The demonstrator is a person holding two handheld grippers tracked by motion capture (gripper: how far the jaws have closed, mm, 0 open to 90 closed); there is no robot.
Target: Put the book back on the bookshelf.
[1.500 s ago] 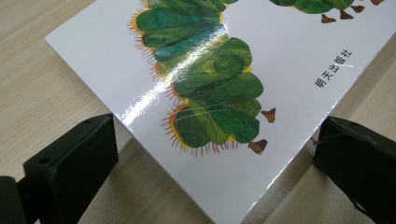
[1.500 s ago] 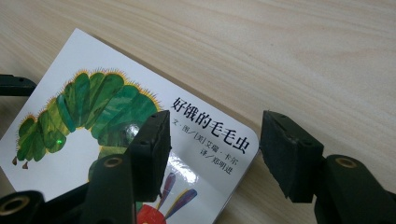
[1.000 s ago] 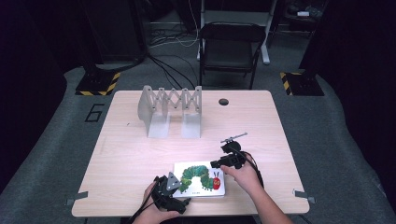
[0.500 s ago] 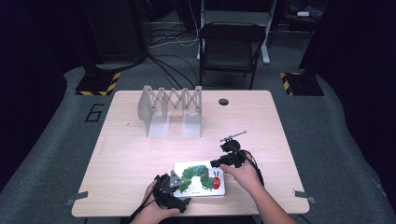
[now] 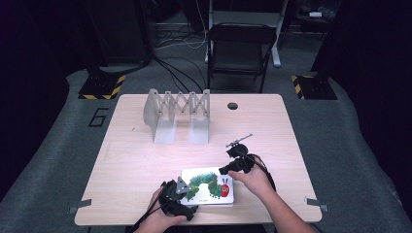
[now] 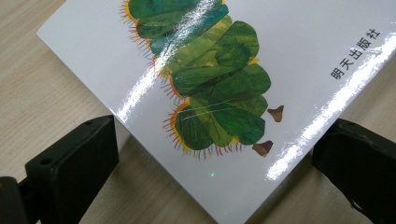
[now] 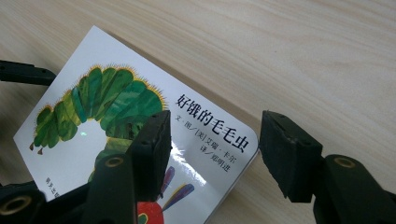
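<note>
A white board book (image 5: 209,187) with a green caterpillar on its cover lies flat near the table's front edge. My left gripper (image 5: 177,194) is at the book's (image 6: 224,70) near-left corner. In the left gripper view, my left gripper (image 6: 223,123) has its jaws spread wide on either side of that corner. My right gripper (image 5: 234,166) is at the book's far-right corner. In the right gripper view, my right gripper (image 7: 215,119) is open, one jaw over the book's cover (image 7: 107,102) and the other past the corner above bare table.
A white accordion-style rack (image 5: 177,114) stands at the back middle of the wooden table (image 5: 131,160). A dark round hole (image 5: 232,106) sits in the tabletop to the rack's right. A black folding chair (image 5: 240,48) stands behind the table.
</note>
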